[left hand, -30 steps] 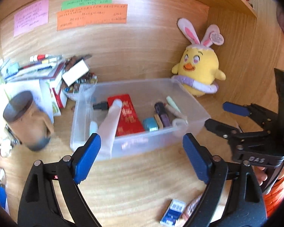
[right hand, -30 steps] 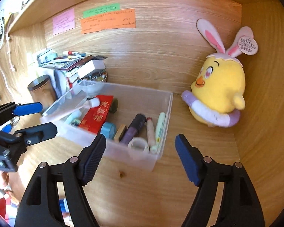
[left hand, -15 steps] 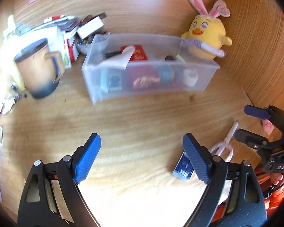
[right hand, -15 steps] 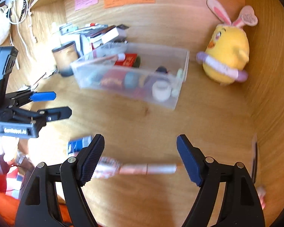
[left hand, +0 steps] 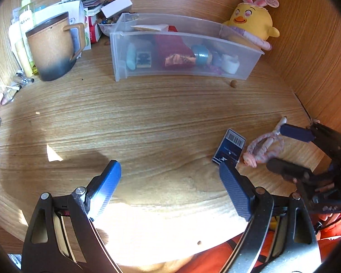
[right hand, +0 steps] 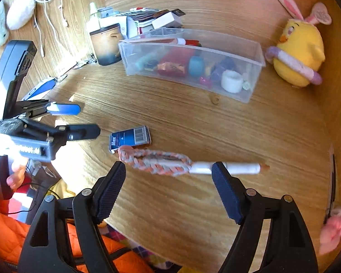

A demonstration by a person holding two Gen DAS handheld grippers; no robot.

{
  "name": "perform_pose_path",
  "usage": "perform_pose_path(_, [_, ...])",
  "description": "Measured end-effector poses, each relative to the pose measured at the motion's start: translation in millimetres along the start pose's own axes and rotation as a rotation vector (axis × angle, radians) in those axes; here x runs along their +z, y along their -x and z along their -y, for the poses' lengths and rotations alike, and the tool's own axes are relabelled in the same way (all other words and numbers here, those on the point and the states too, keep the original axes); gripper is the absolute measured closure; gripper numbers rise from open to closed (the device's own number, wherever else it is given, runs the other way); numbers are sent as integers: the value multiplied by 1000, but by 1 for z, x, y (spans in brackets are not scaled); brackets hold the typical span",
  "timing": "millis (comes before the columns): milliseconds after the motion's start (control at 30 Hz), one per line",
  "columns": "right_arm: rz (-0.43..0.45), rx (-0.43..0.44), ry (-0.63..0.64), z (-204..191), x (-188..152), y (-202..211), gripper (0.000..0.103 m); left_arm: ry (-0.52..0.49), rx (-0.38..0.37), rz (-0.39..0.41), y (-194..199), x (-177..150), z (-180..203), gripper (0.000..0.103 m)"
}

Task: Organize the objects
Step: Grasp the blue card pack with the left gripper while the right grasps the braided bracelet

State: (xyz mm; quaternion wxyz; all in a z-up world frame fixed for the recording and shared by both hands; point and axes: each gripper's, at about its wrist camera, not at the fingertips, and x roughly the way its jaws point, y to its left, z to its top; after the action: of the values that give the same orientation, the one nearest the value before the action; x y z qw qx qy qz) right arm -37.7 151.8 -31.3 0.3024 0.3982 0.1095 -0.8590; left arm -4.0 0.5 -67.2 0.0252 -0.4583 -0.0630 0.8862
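A pen in a pink and grey braided sleeve (right hand: 166, 161) lies crosswise on the wooden desk, just beyond my right gripper (right hand: 169, 177). Its jaws are closing, with the pads apart and clear of the pen. In the left wrist view the same pen (left hand: 264, 146) sits between the right gripper's fingertips (left hand: 286, 150). A small blue packet with a barcode (left hand: 229, 145) lies beside the pen, just past the right fingertip of my left gripper (left hand: 169, 177), which is open and holds nothing. The clear plastic bin (left hand: 119, 68) with several small items stands at the back.
A yellow chick plush (left hand: 252, 22) sits in the back right corner beside the bin (right hand: 253, 79). A brown mug (left hand: 52, 47) and a pile of papers and boxes stand at the back left. A pink fluffy thing (right hand: 329, 229) lies by the right wall. Orange clothing shows below the desk's front edge.
Both grippers have drawn back from the bin and sunk toward the desk's front. The pen and blue packet have come close in view. The right jaws have narrowed a little.
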Motion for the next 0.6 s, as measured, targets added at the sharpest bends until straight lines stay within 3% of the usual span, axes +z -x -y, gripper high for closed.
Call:
perform_pose_path(33, [1, 2, 8, -1, 2, -2, 48, -4, -6, -7, -1, -2, 2, 14])
perform_pose_path(67, [-3, 6, 13, -2, 5, -4, 51, -7, -9, -11, -2, -2, 3, 14])
perform_pose_path(133, [3, -3, 24, -3, 10, -7, 71, -20, -10, -8, -2, -3, 7, 14])
perform_pose_path(233, [-9, 8, 6, 3, 17, -15, 88, -28, -39, -11, -4, 0, 12, 14])
perform_pose_path(533, [16, -24, -68, 22, 35, -25, 94, -58, -32, 12, -15, 9, 27, 14])
perform_pose_path(600, [37, -28, -85, 26, 40, -22, 94, -58, -28, 26, -16, 11, 30, 20])
